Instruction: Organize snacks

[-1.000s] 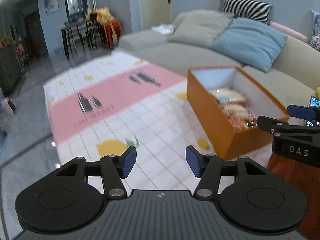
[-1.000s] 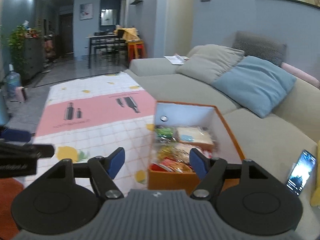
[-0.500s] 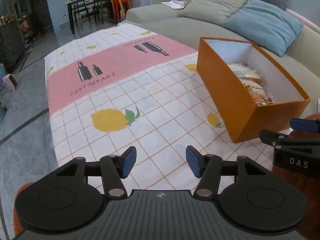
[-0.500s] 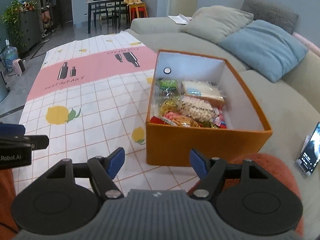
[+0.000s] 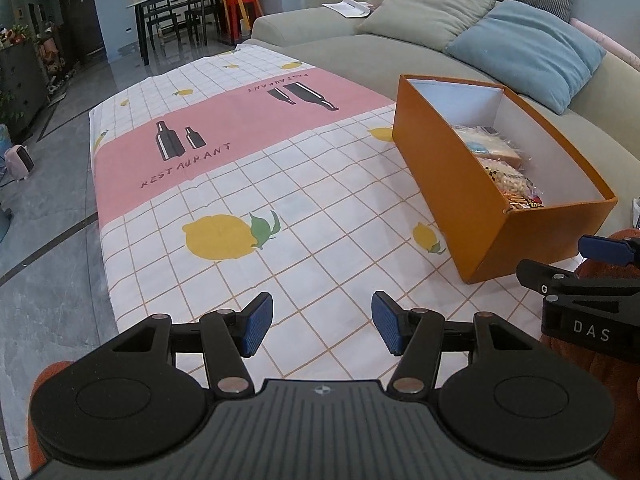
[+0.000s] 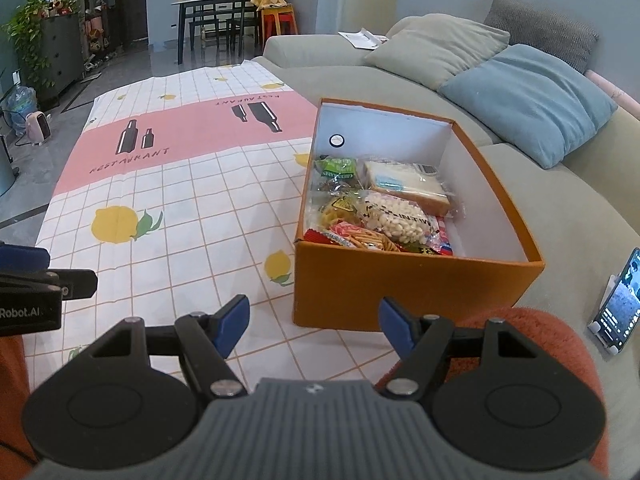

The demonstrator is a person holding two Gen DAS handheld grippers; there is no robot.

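Note:
An open orange box point(image 6: 404, 288) stands on the tablecloth's right side, against the sofa; it also shows in the left wrist view point(image 5: 472, 208). Inside lie several snack packs: a bread pack point(image 6: 404, 186), a white puffed-snack bag point(image 6: 394, 220), a green pack point(image 6: 336, 168) and cracker packs point(image 6: 360, 240). My right gripper point(image 6: 314, 326) is open and empty, just in front of the box's near wall. My left gripper point(image 5: 322, 326) is open and empty over the bare cloth, left of the box.
A checked tablecloth point(image 5: 248, 184) with lemons and a pink band covers the low table. A grey sofa point(image 6: 568, 216) with cushions point(image 6: 528, 100) lies right of the box. A phone on a stand point(image 6: 618, 304) sits on the sofa. An orange-red fabric point(image 6: 532, 332) is below the grippers.
Both grippers have tilted downward and moved back a little, so the table and the box's contents come into fuller view. Both stay open and empty.

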